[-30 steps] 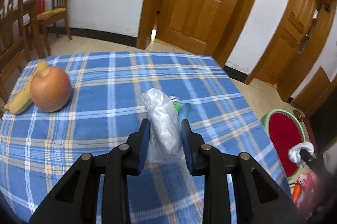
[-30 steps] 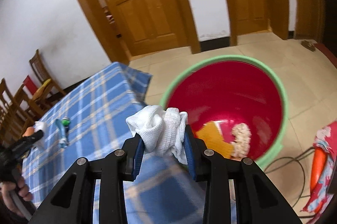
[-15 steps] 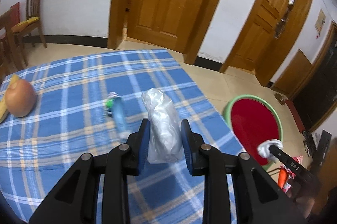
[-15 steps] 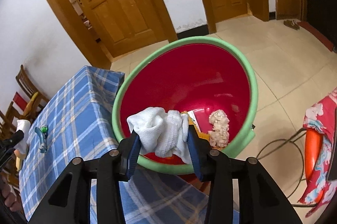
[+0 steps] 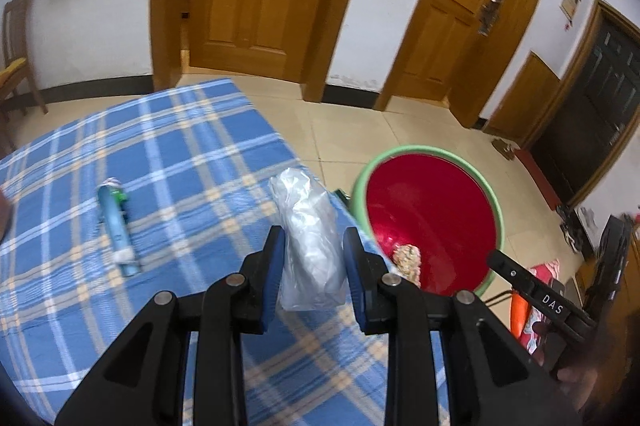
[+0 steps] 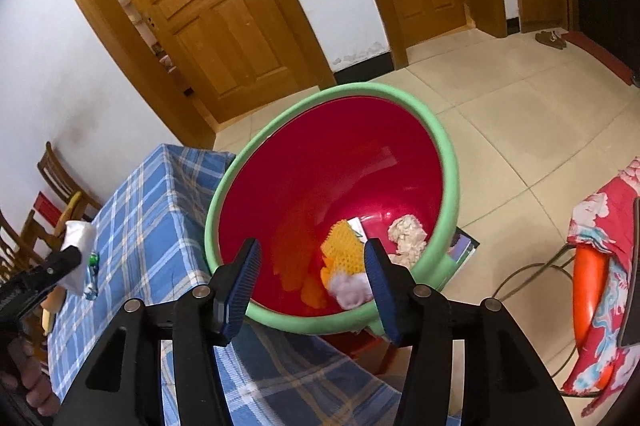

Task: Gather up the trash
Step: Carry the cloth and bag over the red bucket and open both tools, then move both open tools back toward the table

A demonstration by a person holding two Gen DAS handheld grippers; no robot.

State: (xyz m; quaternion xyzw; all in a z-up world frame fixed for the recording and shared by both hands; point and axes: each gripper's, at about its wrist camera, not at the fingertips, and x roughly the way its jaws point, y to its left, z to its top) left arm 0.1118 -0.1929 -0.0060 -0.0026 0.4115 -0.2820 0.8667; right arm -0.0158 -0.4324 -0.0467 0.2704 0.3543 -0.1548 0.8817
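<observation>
A: How are the jaws of the left gripper [image 5: 313,270] set?

B: They are clamped on a crumpled clear plastic bag [image 5: 307,242], which is held over the edge of the checked tablecloth [image 5: 192,161], just beside the basin [image 5: 494,205]. The lower end of the bag is partly hidden by the blue pads.

A: And the right gripper [image 6: 312,284]?

B: Its jaws are parted and have just been opening. Nothing is pressed between the pads. Through the gap, the red inside of the basin is seen.

A: What is seen inside the basin?

B: A white cloth [image 6: 351,288] is seen blurred low in it, partly cut off by the right pad. Whether it is lying still cannot be told. Behind it a yellow net-like piece [image 6: 345,254] and a pale crumpled wad [image 6: 407,236] are seen, with a flat printed scrap half covered by them.

A: Anything left outside the basin?

B: A blue tube [image 5: 116,226] is lying on the tablecloth, well apart from the basin. Its print is too blurred to be read. A flat booklet [image 6: 462,250] is tucked under the basin's far side, mostly hidden. Beyond the basin, red flowered fabric [image 6: 600,222] is draped over an orange frame, cut off at the picture's edge.
</observation>
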